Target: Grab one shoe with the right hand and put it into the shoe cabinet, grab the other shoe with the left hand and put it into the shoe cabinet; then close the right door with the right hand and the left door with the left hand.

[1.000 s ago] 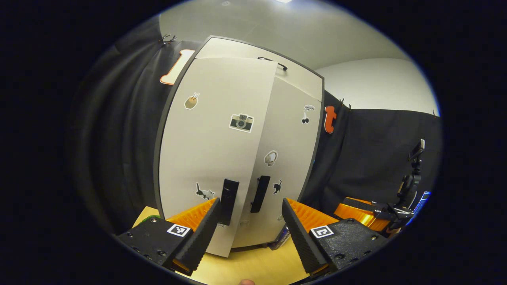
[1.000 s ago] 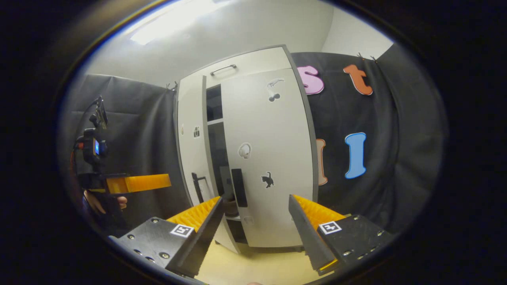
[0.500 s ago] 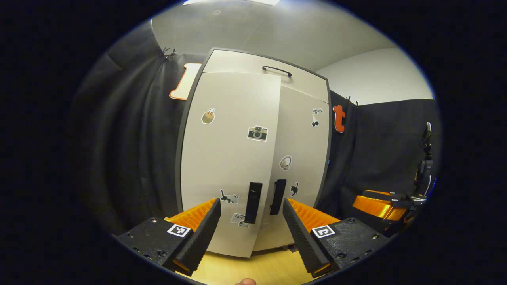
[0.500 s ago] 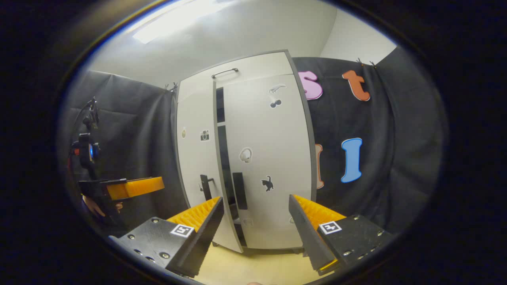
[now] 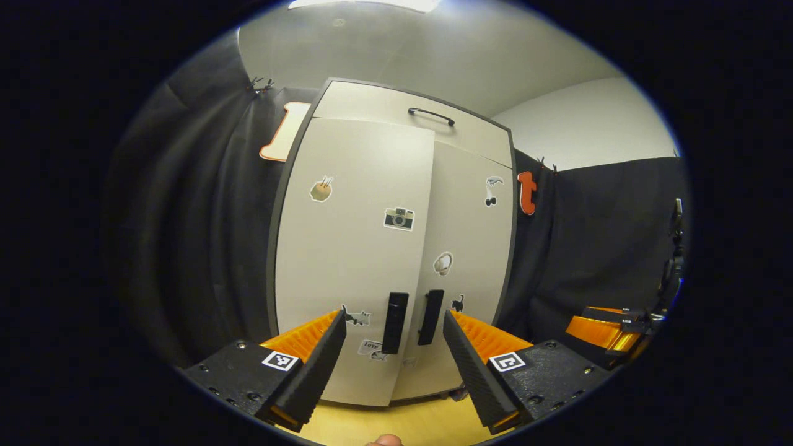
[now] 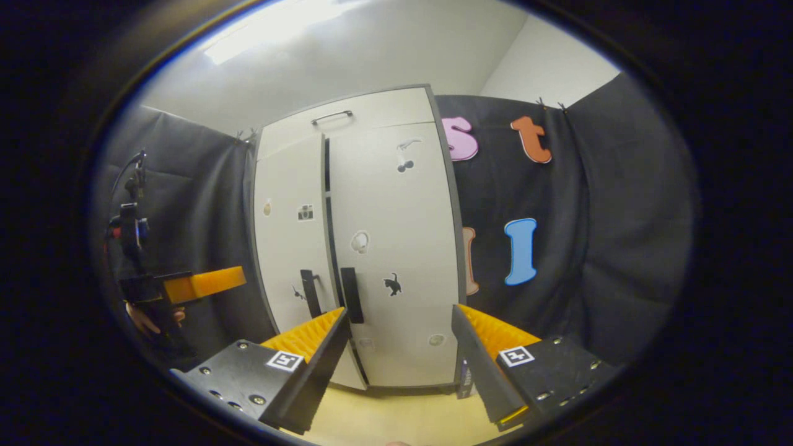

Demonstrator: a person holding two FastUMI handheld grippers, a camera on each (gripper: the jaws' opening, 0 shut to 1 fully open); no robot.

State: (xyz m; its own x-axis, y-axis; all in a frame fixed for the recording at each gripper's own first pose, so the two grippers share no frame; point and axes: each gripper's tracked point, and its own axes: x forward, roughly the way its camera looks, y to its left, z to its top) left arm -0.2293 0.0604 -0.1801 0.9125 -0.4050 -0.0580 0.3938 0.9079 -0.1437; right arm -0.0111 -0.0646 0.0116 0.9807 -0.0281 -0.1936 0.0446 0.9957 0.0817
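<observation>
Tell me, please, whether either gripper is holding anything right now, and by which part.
Nothing is held. The left gripper and the right gripper both have their jaws spread apart with nothing between them, standing clear of the shoe cabinet.

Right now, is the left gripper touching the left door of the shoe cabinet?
Apart. In the right gripper view, the left gripper hangs off to the side of the left door, with black cloth showing between them.

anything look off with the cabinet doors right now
Only one thing: the left door is not fully shut. In the right gripper view a thin dark gap runs between it and the right door, which sits flush. No damage shows.
</observation>
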